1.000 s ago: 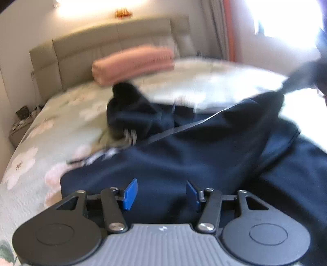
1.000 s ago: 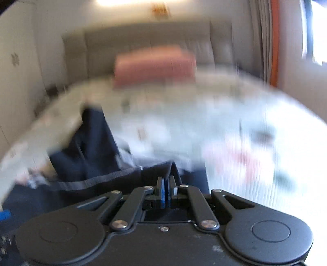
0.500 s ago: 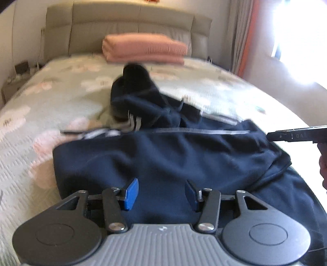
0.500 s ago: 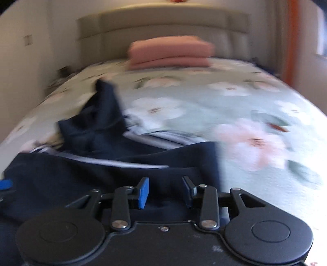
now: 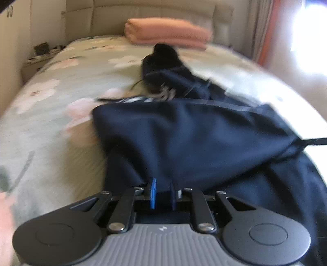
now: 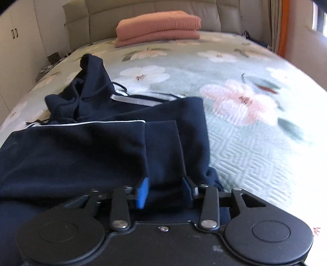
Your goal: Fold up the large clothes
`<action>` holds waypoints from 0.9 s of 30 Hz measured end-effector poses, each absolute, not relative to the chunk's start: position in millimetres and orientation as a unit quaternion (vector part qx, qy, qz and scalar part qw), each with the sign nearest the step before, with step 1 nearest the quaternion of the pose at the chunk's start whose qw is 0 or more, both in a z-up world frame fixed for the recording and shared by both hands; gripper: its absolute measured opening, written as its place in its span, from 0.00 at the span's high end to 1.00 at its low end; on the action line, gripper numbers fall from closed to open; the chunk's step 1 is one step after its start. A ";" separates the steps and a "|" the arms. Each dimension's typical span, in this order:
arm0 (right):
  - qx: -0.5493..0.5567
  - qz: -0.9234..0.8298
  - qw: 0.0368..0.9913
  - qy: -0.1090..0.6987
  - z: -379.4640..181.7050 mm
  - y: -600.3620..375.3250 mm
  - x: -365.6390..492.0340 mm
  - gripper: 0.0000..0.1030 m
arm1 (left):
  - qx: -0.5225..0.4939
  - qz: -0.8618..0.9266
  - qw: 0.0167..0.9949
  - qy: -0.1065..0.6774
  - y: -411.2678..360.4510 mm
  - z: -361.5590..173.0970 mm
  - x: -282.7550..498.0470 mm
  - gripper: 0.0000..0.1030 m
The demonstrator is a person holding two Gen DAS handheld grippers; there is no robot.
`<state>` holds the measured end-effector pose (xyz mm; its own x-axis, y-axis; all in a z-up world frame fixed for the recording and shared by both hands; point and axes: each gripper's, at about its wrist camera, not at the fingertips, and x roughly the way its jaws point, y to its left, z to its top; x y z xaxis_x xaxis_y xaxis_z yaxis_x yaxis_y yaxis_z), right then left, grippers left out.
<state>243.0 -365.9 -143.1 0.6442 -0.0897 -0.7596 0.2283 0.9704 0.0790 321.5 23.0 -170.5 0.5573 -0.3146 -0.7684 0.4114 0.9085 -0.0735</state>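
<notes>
A navy hooded jacket (image 5: 194,139) with white stripes lies spread on the flowered bed (image 5: 51,126), hood (image 5: 163,55) at the far end. My left gripper (image 5: 163,191) is at the jacket's near left edge. Its jaws are closing, and dark cloth is pinched between the blue pads (image 5: 152,192). In the right wrist view the jacket (image 6: 81,151) has a flap folded over it. My right gripper (image 6: 165,190) stands over the near right hem, jaws opening, pads clear of the cloth. One of its fingertips (image 5: 314,141) shows at the right edge of the left wrist view.
A folded pink blanket (image 6: 157,26) rests against the padded headboard (image 6: 184,8). A nightstand (image 5: 38,59) stands left of the bed, cupboards (image 6: 18,45) beyond it. An orange curtain (image 6: 284,26) and a bright window are on the right. Bare bedcover (image 6: 255,133) lies right of the jacket.
My left jaws have narrowed onto the jacket's near edge. My right jaws went from shut to open and let go of the cloth, which now lies folded flat over the jacket.
</notes>
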 end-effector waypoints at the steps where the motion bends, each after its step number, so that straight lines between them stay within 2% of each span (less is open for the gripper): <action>1: 0.081 -0.075 0.902 0.418 -140.5 -359.9 237.3 0.54 | 0.065 -0.193 0.879 0.430 23.7 -168.9 315.3 0.82; 6: 0.067 -0.059 0.864 0.496 -149.3 -340.4 224.2 0.52 | 0.067 -0.200 0.875 0.437 32.3 -142.8 275.1 0.81; 10: 0.079 -0.034 0.878 0.470 -118.6 -340.7 207.2 0.52 | 0.089 -0.189 0.886 0.414 28.8 -105.7 268.2 0.78; 11: 0.080 -0.031 0.884 0.459 -108.0 -343.2 205.3 0.50 | 0.084 -0.190 0.889 0.407 26.9 -95.1 272.1 0.76; 13: 0.087 -0.029 0.894 0.438 -91.6 -346.9 211.4 0.34 | 0.067 -0.199 0.894 0.396 20.3 -78.4 286.6 0.71; 15: 0.106 -0.019 0.900 0.422 -83.4 -350.9 226.1 0.31 | 0.053 -0.208 0.897 0.386 8.4 -68.9 307.8 0.59; 18: 0.130 0.008 0.906 0.404 -88.4 -355.2 259.7 0.31 | 0.041 -0.225 0.899 0.374 -16.6 -74.7 348.9 0.52; 23: 0.126 0.062 0.930 0.341 -116.3 -344.8 328.4 0.31 | 0.009 -0.249 0.906 0.343 -57.0 -112.2 411.9 0.53; 26: 0.139 0.084 0.930 0.329 -115.9 -339.5 369.5 0.31 | -0.004 -0.277 0.891 0.360 -66.6 -130.5 429.0 0.53; 27: 0.144 0.089 0.928 0.331 -112.6 -339.4 385.3 0.29 | 0.004 -0.281 0.886 0.368 -67.9 -135.2 431.0 0.53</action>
<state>385.3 -339.4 -112.6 0.7650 0.2603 -0.5891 -0.0692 0.9426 0.3267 431.0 -67.9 -135.2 0.5702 -0.4960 -0.6549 0.5014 0.8416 -0.2009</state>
